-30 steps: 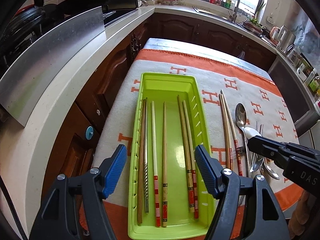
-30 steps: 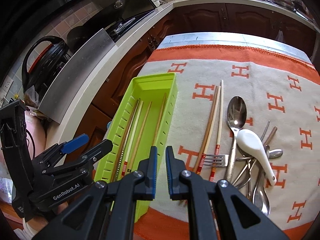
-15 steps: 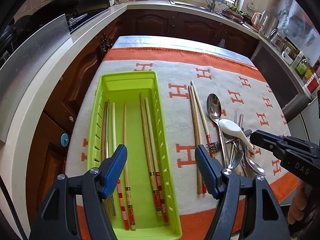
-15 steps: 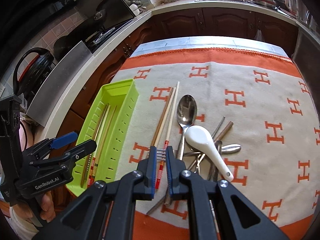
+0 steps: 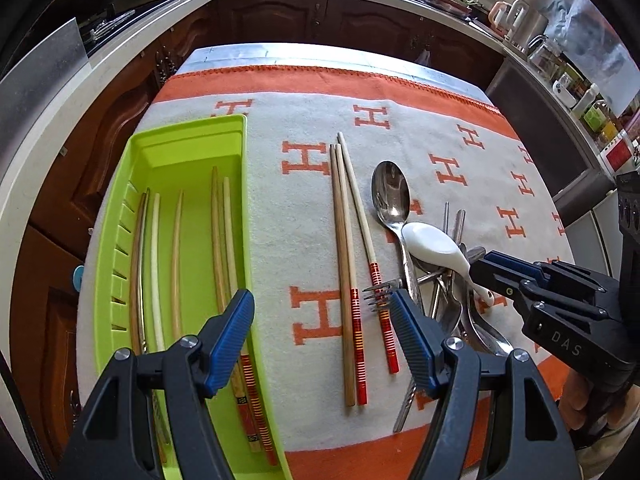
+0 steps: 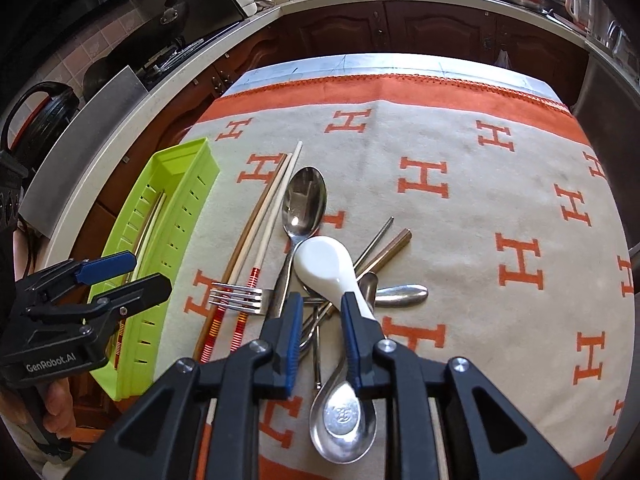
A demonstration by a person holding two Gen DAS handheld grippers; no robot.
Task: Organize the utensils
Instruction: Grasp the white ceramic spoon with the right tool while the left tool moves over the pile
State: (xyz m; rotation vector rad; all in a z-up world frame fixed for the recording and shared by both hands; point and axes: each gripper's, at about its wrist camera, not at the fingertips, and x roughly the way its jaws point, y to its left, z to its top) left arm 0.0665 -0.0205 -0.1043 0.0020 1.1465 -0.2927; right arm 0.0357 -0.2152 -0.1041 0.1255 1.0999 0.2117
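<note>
A lime green tray [image 5: 188,148] [image 6: 176,184] on the left of the cloth holds several chopsticks [image 5: 218,232]. Three chopsticks [image 5: 346,248] [image 6: 264,224] lie on the cloth right of the tray. Beside them is a pile of metal spoons [image 6: 304,200], a fork [image 6: 236,295] and a white ceramic spoon [image 5: 434,246] [image 6: 326,266]. My left gripper [image 5: 322,338] is open and empty above the loose chopsticks' decorated ends. My right gripper [image 6: 318,330] is partly open and empty over the utensil pile, its fingers either side of the white spoon's handle.
An orange and cream cloth [image 6: 460,200] covers the table. Dark wood cabinets and a pale countertop [image 5: 120,52] run along the left and back. A sink and kitchenware stand at the far right [image 5: 520,12].
My left gripper has moved right from above the tray to above the loose chopsticks. My right gripper has moved right over the utensil pile and opened from shut.
</note>
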